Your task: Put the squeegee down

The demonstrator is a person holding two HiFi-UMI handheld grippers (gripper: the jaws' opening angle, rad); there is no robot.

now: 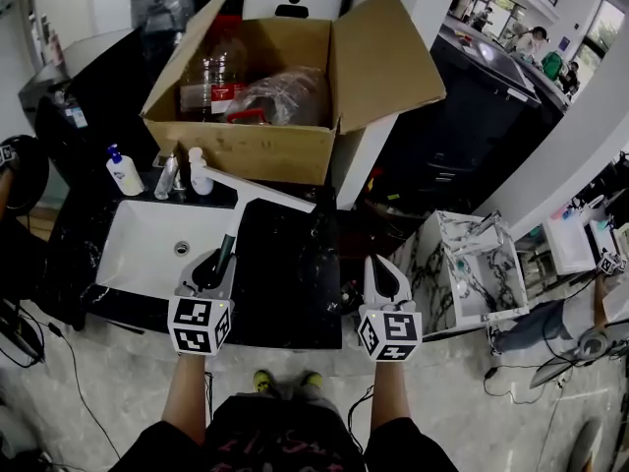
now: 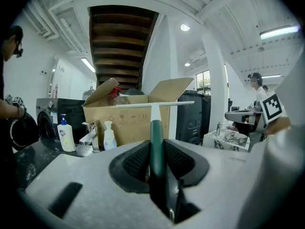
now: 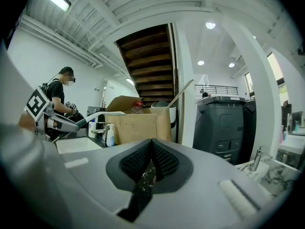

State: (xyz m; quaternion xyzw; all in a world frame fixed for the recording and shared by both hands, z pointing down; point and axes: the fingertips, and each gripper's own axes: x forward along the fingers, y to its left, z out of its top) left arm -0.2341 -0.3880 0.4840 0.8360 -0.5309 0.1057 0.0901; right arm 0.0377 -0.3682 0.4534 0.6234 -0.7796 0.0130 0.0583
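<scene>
Squeegee point(image 1: 257, 194) is clamped by its green handle in the left gripper point(image 1: 209, 266), with the blade crosswise above the sink point(image 1: 133, 254) edge, probably so it can be lowered flat. Right gripper point(image 1: 385, 278): jaws together, empty, held aside. Open dark countertop point(image 1: 290, 273) lies alongside; the cardboard box point(image 1: 256, 150) limits forward travel.

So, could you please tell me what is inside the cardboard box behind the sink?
Inside the cardboard box I can see a clear plastic bottle with a red label and a crumpled clear plastic bag. The front wall hides whatever lies lower down.
</scene>
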